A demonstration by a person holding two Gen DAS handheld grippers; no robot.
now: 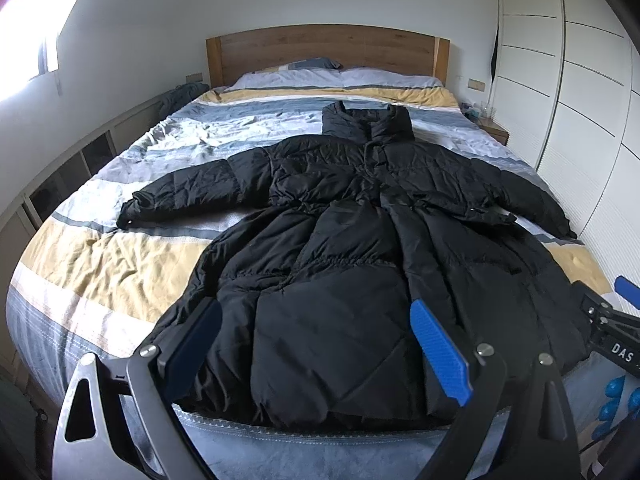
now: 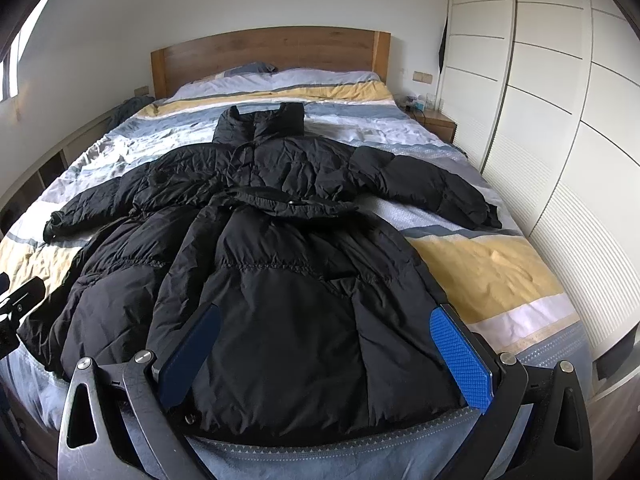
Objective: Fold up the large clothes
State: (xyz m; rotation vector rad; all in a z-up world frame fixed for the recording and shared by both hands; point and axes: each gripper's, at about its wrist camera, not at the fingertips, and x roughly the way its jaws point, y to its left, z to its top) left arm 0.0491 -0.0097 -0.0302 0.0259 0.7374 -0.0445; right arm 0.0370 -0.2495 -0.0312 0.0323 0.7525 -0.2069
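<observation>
A long black puffer coat [image 1: 352, 240] [image 2: 280, 248] lies spread out on the bed, collar toward the headboard, hem at the foot, both sleeves stretched out sideways. My left gripper [image 1: 316, 340] hovers open above the hem's left half, its blue pads [image 1: 438, 352] wide apart with nothing between them. Over the hem's right half, my right gripper [image 2: 324, 348] is open too and holds nothing. The right gripper's body [image 1: 612, 328] shows at the right edge of the left wrist view. Neither gripper touches the coat.
The bed [image 1: 120, 264] has a striped blue, yellow and white cover and a wooden headboard [image 1: 324, 48]. White wardrobe doors [image 2: 540, 120] run along the right side, with a nightstand [image 2: 440, 124] near them. A low shelf unit [image 1: 60, 184] lines the left wall.
</observation>
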